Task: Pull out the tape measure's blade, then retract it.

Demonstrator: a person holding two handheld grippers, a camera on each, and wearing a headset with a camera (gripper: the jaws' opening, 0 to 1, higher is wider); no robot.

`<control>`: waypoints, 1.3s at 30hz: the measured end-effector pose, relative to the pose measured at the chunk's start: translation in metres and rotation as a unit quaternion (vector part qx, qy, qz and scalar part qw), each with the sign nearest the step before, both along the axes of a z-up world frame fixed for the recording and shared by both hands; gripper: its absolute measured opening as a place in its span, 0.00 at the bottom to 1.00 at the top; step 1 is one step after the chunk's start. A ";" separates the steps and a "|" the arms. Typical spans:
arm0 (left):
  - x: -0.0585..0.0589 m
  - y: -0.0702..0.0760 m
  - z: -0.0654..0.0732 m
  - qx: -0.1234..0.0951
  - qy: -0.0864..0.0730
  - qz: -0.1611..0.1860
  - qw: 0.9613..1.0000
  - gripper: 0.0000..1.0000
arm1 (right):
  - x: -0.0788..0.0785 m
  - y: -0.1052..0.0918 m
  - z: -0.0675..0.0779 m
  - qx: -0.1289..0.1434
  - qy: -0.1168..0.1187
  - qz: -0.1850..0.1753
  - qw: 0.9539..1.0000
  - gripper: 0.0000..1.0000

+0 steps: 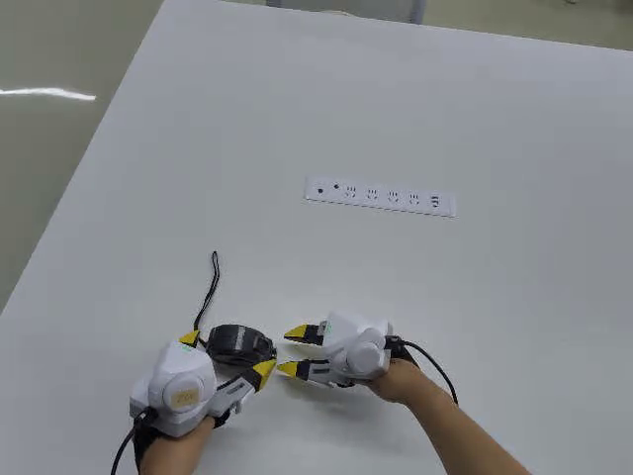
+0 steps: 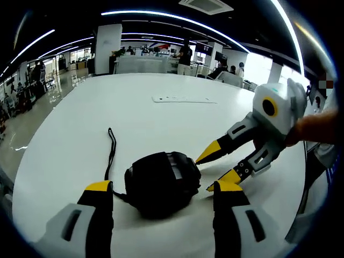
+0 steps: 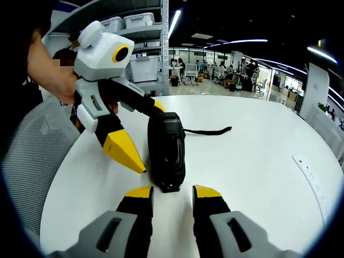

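Tape measure (image 1: pixel 239 342) between jaws of left tool (image 1: pixel 226 354), spread wide; right tool (image 1: pixel 291 351) parted, tips beside it.

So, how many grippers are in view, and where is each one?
2. The left gripper straddles the black tape measure, open, one jaw on each side. The right gripper is just to the right of it, open, with its jaws pointing at it.

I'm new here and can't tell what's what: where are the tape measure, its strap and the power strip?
tape measure (image 2: pixel 161 180): left gripper view, top of its black case.
strap (image 1: pixel 210 287): head view, middle of the black cord.
power strip (image 1: pixel 381 196): head view, middle of its white face.
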State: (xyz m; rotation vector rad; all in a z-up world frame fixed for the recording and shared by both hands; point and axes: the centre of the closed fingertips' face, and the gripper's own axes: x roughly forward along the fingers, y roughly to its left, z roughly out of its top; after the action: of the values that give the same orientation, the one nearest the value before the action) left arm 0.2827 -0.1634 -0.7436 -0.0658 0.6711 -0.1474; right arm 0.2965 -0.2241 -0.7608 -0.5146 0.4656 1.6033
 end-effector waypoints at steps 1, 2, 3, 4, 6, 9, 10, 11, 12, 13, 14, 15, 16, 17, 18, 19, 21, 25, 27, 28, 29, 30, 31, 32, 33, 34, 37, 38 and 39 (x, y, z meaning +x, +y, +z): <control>-0.001 0.001 0.000 0.000 0.000 -0.004 1.000 0.74 | -0.001 0.000 0.001 0.001 -0.001 -0.001 1.000 0.28; -0.004 0.001 0.000 -0.006 0.004 -0.012 1.000 0.73 | -0.002 -0.001 0.002 0.001 0.000 -0.004 1.000 0.28; -0.005 0.002 0.001 -0.006 0.004 -0.016 1.000 0.73 | -0.003 -0.002 0.004 0.002 0.000 -0.008 1.000 0.29; -0.007 0.004 0.001 -0.001 0.003 -0.022 1.000 0.73 | -0.003 -0.003 0.006 0.003 0.001 -0.013 1.000 0.30; -0.011 0.005 0.002 0.000 0.003 -0.033 0.999 0.73 | -0.003 -0.005 0.009 0.004 0.000 -0.023 1.000 0.31; -0.015 0.008 0.004 -0.001 0.001 -0.045 0.999 0.73 | -0.003 -0.007 0.015 0.006 -0.004 -0.034 0.999 0.32; -0.016 0.008 0.005 -0.001 0.001 -0.048 0.999 0.73 | -0.003 -0.008 0.017 0.006 -0.004 -0.038 0.999 0.33; -0.017 0.009 0.007 -0.001 -0.001 -0.054 0.999 0.73 | -0.002 -0.010 0.018 0.003 -0.002 -0.050 0.999 0.34; -0.018 0.009 0.007 0.001 -0.002 -0.059 0.998 0.74 | -0.002 -0.012 0.019 0.001 -0.001 -0.060 0.998 0.36; -0.020 0.009 0.008 0.000 -0.002 -0.065 0.998 0.75 | -0.002 -0.013 0.021 0.002 -0.001 -0.067 0.998 0.37; -0.022 0.007 0.009 -0.002 -0.003 -0.075 0.997 0.76 | -0.001 -0.016 0.023 0.001 -0.004 -0.076 0.997 0.38; -0.023 0.006 0.009 -0.001 -0.002 -0.084 0.996 0.76 | -0.001 -0.017 0.024 0.001 -0.004 -0.086 0.996 0.39; -0.026 0.007 0.009 0.005 0.001 -0.094 0.996 0.76 | -0.002 -0.019 0.029 0.006 0.000 -0.096 0.995 0.40; -0.028 0.007 0.009 0.007 0.001 -0.099 0.995 0.76 | -0.004 -0.020 0.030 0.005 0.000 -0.098 0.995 0.41; -0.029 0.007 0.009 0.007 0.002 -0.102 0.995 0.76 | -0.004 -0.023 0.030 0.001 -0.005 -0.103 0.995 0.42; -0.031 0.008 0.009 0.007 0.003 -0.105 0.994 0.77 | -0.005 -0.025 0.031 -0.003 -0.012 -0.109 0.994 0.43; -0.034 0.008 0.010 0.007 0.005 -0.111 0.994 0.78 | -0.010 -0.029 0.035 -0.001 -0.013 -0.115 0.993 0.44; -0.039 0.009 0.017 0.007 0.002 -0.118 0.993 0.80 | -0.012 -0.039 0.041 0.003 -0.012 -0.139 0.990 0.47; -0.041 0.010 0.019 0.008 0.000 -0.122 0.992 0.81 | -0.013 -0.045 0.044 0.001 -0.012 -0.149 0.989 0.49; -0.042 0.010 0.021 0.007 -0.001 -0.123 0.992 0.81 | -0.013 -0.048 0.045 -0.001 -0.014 -0.153 0.988 0.50; -0.043 0.010 0.022 0.006 -0.002 -0.125 0.992 0.81 | -0.013 -0.053 0.047 -0.002 -0.015 -0.162 0.987 0.51; -0.044 0.010 0.023 0.006 -0.002 -0.128 0.992 0.82 | -0.013 -0.056 0.050 0.002 -0.014 -0.170 0.985 0.51; -0.046 0.010 0.025 0.006 -0.002 -0.130 0.992 0.83 | -0.014 -0.059 0.052 0.003 -0.013 -0.175 0.984 0.51; -0.047 0.009 0.026 0.007 -0.003 -0.133 0.991 0.83 | -0.015 -0.064 0.055 0.005 -0.012 -0.181 0.983 0.52; -0.049 0.009 0.028 0.005 -0.004 -0.136 0.991 0.84 | -0.015 -0.068 0.056 0.005 -0.013 -0.188 0.982 0.53; -0.051 0.009 0.029 0.004 -0.004 -0.137 0.991 0.84 | -0.016 -0.073 0.057 0.002 -0.013 -0.196 0.980 0.53; -0.055 0.009 0.033 -0.001 -0.004 -0.138 0.990 0.83 | -0.018 -0.085 0.063 0.007 -0.010 -0.219 0.976 0.56; -0.057 0.010 0.035 -0.002 -0.004 -0.139 0.990 0.84 | -0.020 -0.090 0.064 0.008 -0.009 -0.228 0.973 0.56; -0.058 0.010 0.036 -0.001 -0.005 -0.140 0.990 0.84 | -0.021 -0.093 0.065 0.007 -0.009 -0.233 0.972 0.57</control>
State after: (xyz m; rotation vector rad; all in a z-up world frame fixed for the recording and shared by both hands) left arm 0.2243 -0.1535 -0.7077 0.0280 0.6681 -0.4180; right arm 0.2758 -0.3175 -0.6963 -0.3738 0.5187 1.1492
